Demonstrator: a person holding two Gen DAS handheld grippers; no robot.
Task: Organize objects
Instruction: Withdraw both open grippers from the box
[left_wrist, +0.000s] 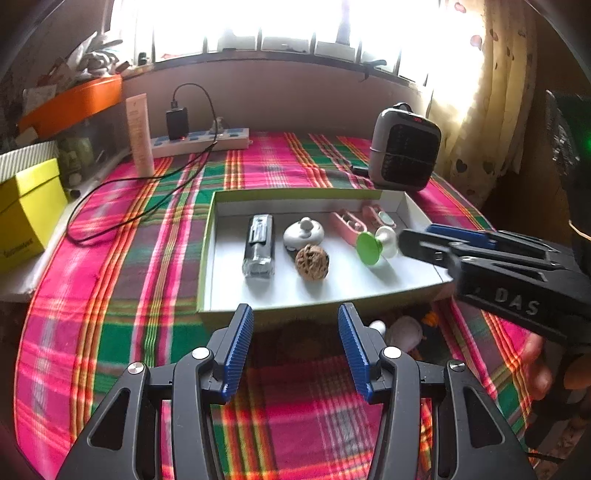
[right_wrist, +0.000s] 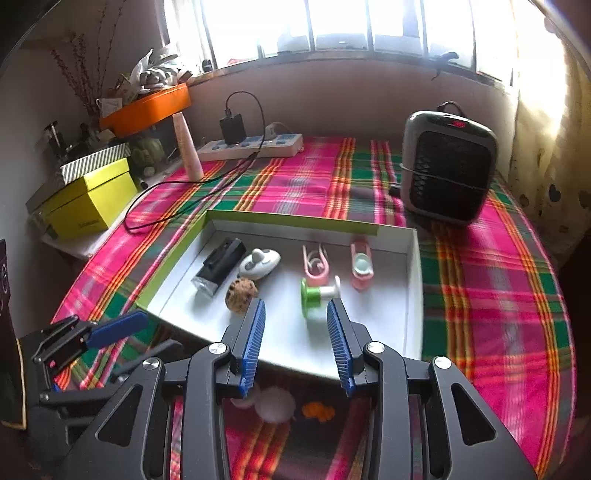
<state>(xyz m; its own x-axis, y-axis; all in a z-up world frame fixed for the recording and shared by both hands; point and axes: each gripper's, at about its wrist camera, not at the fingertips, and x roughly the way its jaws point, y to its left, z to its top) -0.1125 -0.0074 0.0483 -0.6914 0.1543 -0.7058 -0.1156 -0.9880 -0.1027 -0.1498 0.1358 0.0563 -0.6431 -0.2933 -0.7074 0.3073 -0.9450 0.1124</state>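
White raised letters "DAS" stand on the black plastic body of the right gripper (left_wrist: 417, 242), at right.

A plaid cloth (left_wrist: 295, 162) in pink, green and orange stripes covers the table. On it, the shallow cardboard tray (right_wrist: 413, 295) is white inside with lime-green edges. Within the tray, at nine o'clock lies a black and clear rectangular case (left_wrist: 258, 245), beside a white rounded plastic piece (left_wrist: 303, 233) and a brown wrinkled walnut (left_wrist: 312, 262); toward three o'clock sit a green and white spool (right_wrist: 317, 295) and two pale pink clips (right_wrist: 360, 264). At one o'clock stands a grey heater (right_wrist: 447, 166) with a black grille
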